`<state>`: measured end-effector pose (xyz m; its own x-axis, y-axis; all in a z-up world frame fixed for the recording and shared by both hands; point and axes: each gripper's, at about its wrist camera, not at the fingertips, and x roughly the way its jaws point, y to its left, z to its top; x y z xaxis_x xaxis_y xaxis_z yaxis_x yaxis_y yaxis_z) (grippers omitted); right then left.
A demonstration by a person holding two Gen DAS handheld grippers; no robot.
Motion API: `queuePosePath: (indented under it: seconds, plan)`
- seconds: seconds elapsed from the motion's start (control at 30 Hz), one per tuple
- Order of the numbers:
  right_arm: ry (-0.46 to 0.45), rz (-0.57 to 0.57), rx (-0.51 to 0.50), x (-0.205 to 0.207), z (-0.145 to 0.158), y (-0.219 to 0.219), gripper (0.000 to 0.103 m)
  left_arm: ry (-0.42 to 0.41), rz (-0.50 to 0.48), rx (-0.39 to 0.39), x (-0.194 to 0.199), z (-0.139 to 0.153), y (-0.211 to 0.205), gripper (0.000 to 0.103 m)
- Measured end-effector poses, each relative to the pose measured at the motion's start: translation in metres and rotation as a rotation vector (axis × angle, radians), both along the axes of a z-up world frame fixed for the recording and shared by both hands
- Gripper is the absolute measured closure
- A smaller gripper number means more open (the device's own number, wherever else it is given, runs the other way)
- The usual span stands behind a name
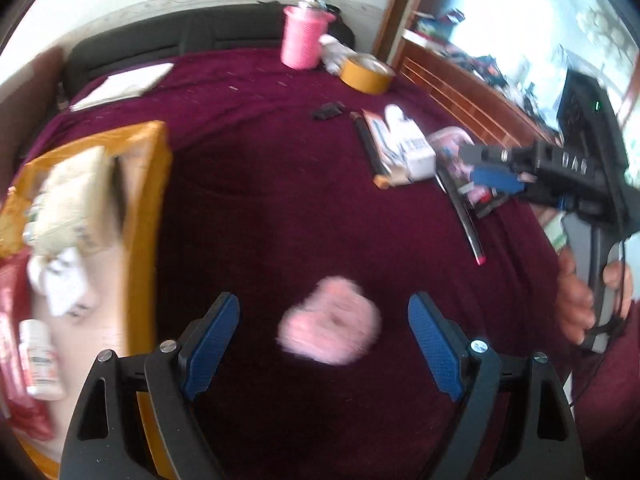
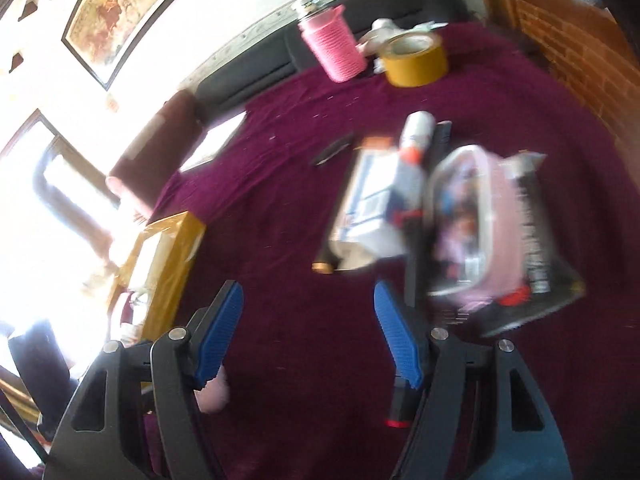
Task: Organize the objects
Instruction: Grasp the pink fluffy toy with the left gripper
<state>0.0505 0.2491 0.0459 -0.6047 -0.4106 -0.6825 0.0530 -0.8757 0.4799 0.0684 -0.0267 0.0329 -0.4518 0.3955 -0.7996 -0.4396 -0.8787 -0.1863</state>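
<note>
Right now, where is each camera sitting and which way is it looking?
Left wrist: on the left tool, looking down at the pink fluffy thing on the maroon cloth; the right tool and a hand show.
Right wrist: on the right tool, looking down at cloth, beside the pile with the white box.
Both see the pink cup, yellow tape roll and cardboard box.
</note>
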Motion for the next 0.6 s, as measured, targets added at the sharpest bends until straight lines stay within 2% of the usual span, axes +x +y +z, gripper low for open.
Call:
queuePosePath:
  seconds: [0.13, 0.17, 0.2, 0.23, 0.27, 0.33, 0.57, 0.6]
  plan:
    - [0.007, -0.051, 0.040, 0.005, 0.004, 0.020, 0.036, 0.035, -0.024, -0.113, 0.002, -0.023, 0.033, 0.021]
    - [0.003, -0.066, 0.059, 0.007, 0.005, 0.024, 0.036, 0.038, -0.035, -0.142, 0.003, -0.028, 0.040, 0.024]
    - [0.002, -0.076, 0.069, 0.009, 0.005, 0.027, 0.036, 0.036, -0.044, -0.162, 0.003, -0.033, 0.046, 0.039]
    - [0.001, -0.084, 0.078, 0.010, 0.004, 0.029, 0.036, 0.055, -0.048, -0.196, 0.006, -0.035, 0.051, 0.044]
    - [-0.003, -0.088, 0.087, 0.005, 0.002, 0.030, 0.036, 0.078, -0.058, -0.199, 0.009, -0.033, 0.053, 0.065]
    - [-0.016, -0.086, 0.116, 0.006, 0.002, 0.028, 0.036, 0.039, -0.083, -0.133, 0.010, -0.029, 0.049, 0.067]
    - [-0.113, -0.093, 0.247, -0.010, -0.024, 0.006, 0.036, 0.071, -0.030, 0.030, 0.024, 0.010, 0.006, 0.067]
    - [-0.122, -0.094, 0.248, -0.012, -0.028, 0.004, 0.039, 0.076, -0.032, 0.042, 0.027, 0.014, 0.001, 0.067]
